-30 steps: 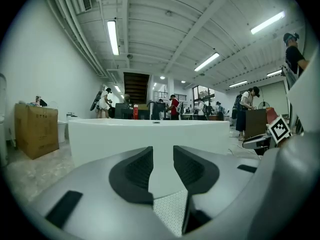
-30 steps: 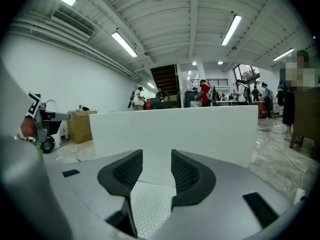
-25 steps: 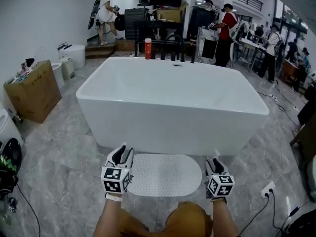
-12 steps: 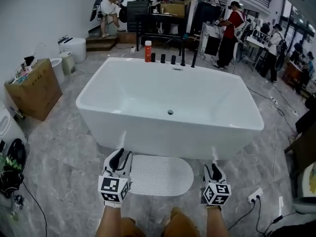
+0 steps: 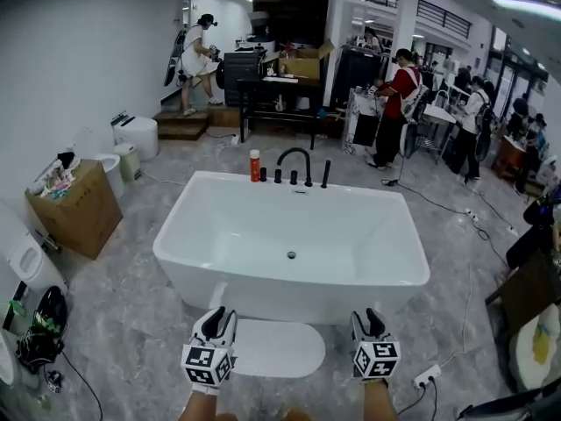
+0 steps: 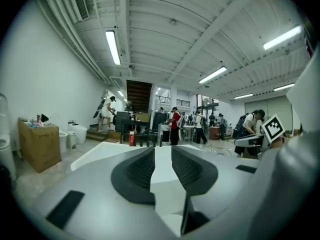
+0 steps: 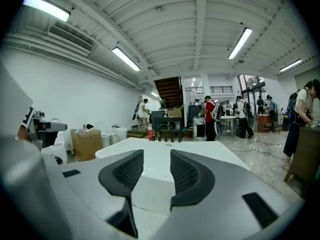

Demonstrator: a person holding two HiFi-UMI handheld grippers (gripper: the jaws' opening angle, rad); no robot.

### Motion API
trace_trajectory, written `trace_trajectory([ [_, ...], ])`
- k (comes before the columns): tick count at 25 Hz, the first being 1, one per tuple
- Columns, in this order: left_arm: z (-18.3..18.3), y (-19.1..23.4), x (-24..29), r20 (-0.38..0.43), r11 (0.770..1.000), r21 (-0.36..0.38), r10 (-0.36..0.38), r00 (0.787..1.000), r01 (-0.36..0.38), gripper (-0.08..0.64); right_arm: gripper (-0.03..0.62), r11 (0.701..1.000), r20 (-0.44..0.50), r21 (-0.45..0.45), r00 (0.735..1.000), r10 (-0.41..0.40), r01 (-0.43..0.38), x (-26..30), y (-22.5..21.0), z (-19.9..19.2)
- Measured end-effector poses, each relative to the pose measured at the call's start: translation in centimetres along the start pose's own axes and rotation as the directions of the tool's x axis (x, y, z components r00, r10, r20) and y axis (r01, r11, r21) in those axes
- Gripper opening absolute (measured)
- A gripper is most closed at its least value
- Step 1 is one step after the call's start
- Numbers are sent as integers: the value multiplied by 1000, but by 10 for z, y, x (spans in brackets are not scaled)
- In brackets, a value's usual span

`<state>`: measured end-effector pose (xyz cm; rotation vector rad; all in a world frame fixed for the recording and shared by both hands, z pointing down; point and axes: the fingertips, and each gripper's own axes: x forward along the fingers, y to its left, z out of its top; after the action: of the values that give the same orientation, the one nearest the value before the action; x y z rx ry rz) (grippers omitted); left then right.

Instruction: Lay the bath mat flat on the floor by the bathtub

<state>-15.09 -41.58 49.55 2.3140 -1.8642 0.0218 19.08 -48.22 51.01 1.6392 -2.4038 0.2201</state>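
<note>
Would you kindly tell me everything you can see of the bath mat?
The bath mat is a white, oblong sheet with rounded ends, looking like thin, finely dotted rubber or plastic. It lies flat and unfolded on the grey marbled floor, lengthwise along the near wall of the bathtub; whether they touch is unclear. Nothing rests on it.

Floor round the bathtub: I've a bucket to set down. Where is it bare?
Bare between the bathtub and the cardboard box, and on the bathtub's right up to the floor socket. Crowded in front, where the bath mat lies.
</note>
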Motion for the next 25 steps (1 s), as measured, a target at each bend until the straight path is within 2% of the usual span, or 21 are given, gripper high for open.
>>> trace_trajectory([
  [3, 60, -31, -5, 17, 998, -43, -45, 999, 46, 115, 189, 1000, 22, -7, 1000, 9, -9, -18, -11, 57],
  [8, 141, -79, -1, 28, 991, 113, -73, 997, 69, 115, 189, 999, 52, 21, 998, 35, -36, -38, -16, 120],
  [11, 170, -103, 3, 42, 986, 140, -93, 995, 87, 115, 189, 999, 71, 11, 996, 46, -47, -43, -16, 142],
  [15, 192, -120, 1, 58, 983, 162, -100, 993, 90, 115, 189, 998, 90, 31, 995, 54, -57, -48, -23, 152],
  [19, 197, -117, 0, 61, 990, 123, -80, 995, 72, 115, 189, 997, 101, 63, 994, 45, -52, -53, -31, 153],
  [25, 204, -106, -3, 80, 994, 100, -49, 996, 41, 115, 189, 997, 100, 60, 994, 42, -49, -64, -33, 153],
])
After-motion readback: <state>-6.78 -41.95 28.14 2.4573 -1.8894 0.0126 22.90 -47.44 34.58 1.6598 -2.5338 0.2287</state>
